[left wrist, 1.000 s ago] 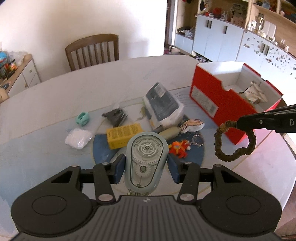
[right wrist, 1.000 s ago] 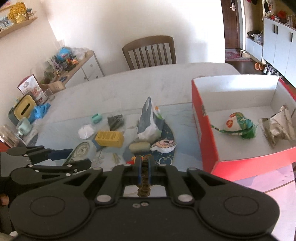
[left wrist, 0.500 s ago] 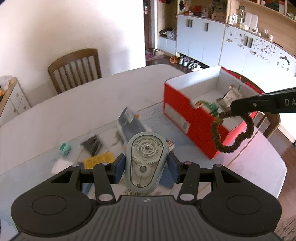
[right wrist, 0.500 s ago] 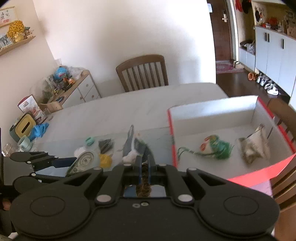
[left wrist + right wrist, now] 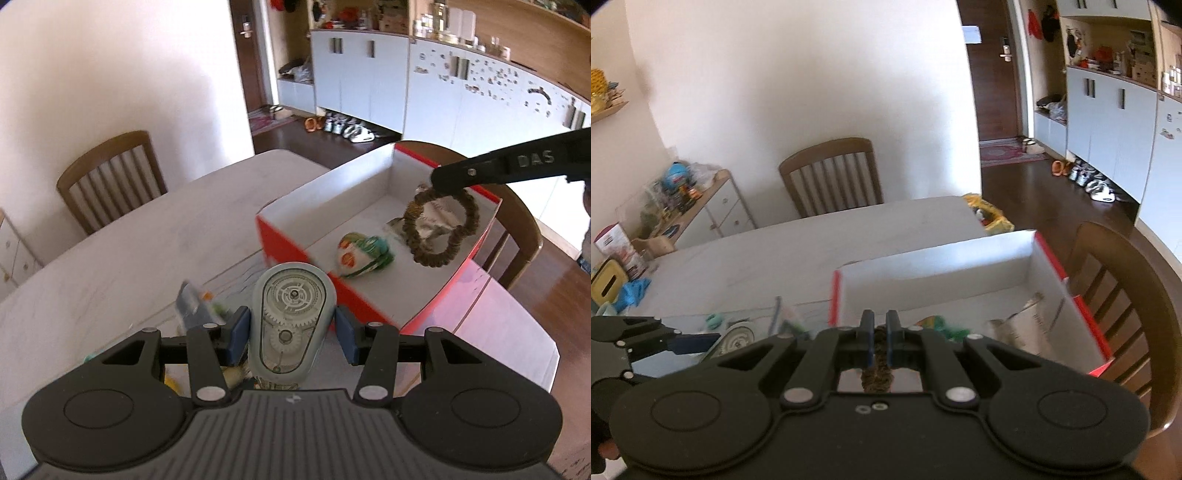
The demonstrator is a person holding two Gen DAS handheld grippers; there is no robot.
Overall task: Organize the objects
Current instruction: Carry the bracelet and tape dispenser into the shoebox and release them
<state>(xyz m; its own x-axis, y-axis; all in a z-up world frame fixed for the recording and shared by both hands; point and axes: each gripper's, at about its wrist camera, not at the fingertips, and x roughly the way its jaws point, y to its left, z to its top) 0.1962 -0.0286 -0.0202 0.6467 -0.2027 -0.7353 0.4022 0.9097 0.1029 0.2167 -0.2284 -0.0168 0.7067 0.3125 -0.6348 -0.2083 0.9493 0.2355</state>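
My left gripper (image 5: 291,332) is shut on a pale blue correction-tape dispenser (image 5: 291,317) with clear gears, held above the table near the red box's near wall. My right gripper (image 5: 880,334) is shut on a brown braided bracelet (image 5: 877,374); in the left wrist view the bracelet (image 5: 439,229) hangs from that gripper (image 5: 447,177) over the open red box (image 5: 295,243). The box (image 5: 836,291) has a white inside and holds a green-and-white wrapped item (image 5: 364,254) and a crumpled silver packet (image 5: 1019,328).
A white oval table (image 5: 147,236) carries the box and a blurred pile of small items (image 5: 195,306) by the left gripper. Wooden chairs stand at the far side (image 5: 831,173) and right of the box (image 5: 1123,295). A cluttered sideboard (image 5: 683,206) is at left.
Both grippers rose and swung right toward the red box. The bracelet went from beside the box's near wall to hanging over its inside. The small-item pile slid out of view.
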